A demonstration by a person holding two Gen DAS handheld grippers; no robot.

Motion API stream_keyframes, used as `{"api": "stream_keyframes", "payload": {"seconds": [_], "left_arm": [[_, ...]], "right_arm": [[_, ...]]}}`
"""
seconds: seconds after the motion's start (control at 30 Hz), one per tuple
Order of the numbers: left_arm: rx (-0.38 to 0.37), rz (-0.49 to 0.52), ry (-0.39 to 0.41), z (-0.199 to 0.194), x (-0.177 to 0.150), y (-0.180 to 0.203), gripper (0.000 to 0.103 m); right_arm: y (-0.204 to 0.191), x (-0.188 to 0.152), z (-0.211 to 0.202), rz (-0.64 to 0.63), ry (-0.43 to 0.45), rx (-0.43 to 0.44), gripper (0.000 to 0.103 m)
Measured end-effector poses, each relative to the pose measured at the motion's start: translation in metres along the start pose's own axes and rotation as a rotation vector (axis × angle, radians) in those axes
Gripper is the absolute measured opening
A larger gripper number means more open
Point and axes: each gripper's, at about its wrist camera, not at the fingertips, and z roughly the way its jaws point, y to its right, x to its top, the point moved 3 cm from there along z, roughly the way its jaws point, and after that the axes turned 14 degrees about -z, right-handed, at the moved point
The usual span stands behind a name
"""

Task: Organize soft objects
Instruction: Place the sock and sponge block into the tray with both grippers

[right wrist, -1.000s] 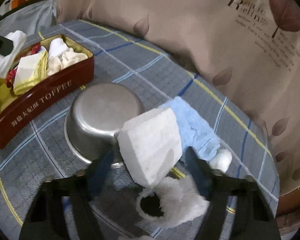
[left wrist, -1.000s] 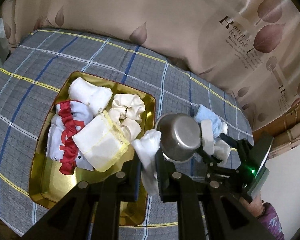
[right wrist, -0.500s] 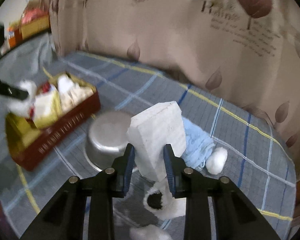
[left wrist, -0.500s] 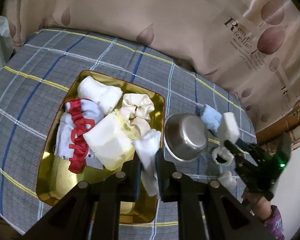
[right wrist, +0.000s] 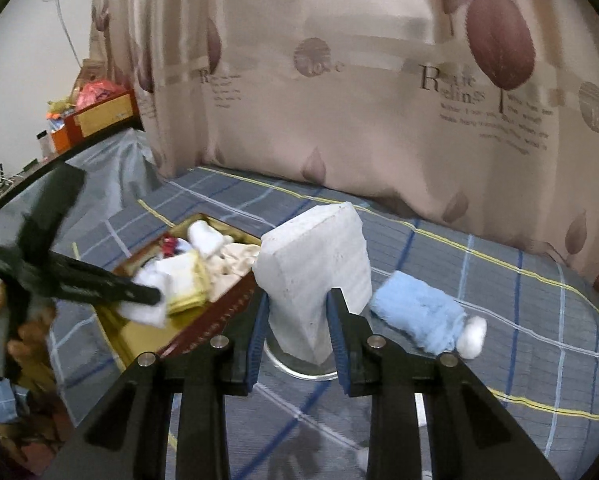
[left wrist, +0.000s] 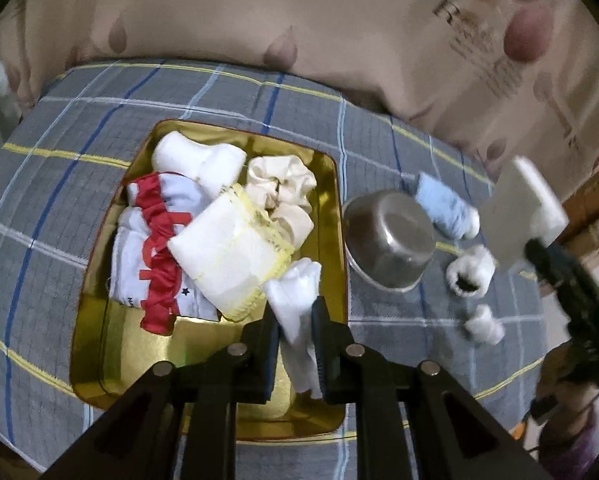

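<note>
Right tool (right wrist: pixel 296 318) pinches white foam block (right wrist: pixel 313 272) above steel bowl (left wrist: pixel 389 240); left tool (left wrist: pixel 295 334), jaws just easing apart, grips white sock (left wrist: pixel 297 304) over gold tin (left wrist: pixel 111 344).

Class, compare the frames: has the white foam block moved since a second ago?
Yes. The white foam block, clamped in the right gripper, has risen off the bedspread, from just beside the steel bowl to well above it.

A white sock (left wrist: pixel 297 300) is held over the gold tin (left wrist: pixel 99 336) of folded cloths; a white foam block (right wrist: pixel 315 276) is held aloft.
</note>
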Motion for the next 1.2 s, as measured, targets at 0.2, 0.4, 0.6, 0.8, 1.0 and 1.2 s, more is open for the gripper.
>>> {"api": "stream_keyframes", "payload": {"seconds": [0.2,0.4,0.6,0.8,1.0,1.2], "left_arm": [[0.025,0.053,-0.011,0.013,-0.011,0.0,0.042],[0.081,0.073,0.089,0.002,-0.016,-0.005,0.047],[0.171,0.071,0.198,-0.029,-0.034,-0.012,0.047],[0.251,-0.024,0.311,-0.072,-0.077,-0.035,0.05],[0.302,-0.09,0.368,-0.083,-0.088,-0.057,0.05],[0.397,-0.107,0.458,-0.099,-0.082,-0.074,0.05]], "right_arm": [[-0.019,0.006,-0.002,-0.007,0.013,0.034,0.027],[-0.041,0.014,0.004,-0.024,0.019,0.07,0.027],[-0.075,0.028,0.019,-0.061,0.024,0.13,0.027],[-0.12,0.037,0.037,-0.099,0.015,0.196,0.027],[-0.16,0.031,0.066,-0.208,-0.052,0.157,0.027],[-0.179,0.025,0.096,-0.25,-0.114,0.125,0.027]]}}
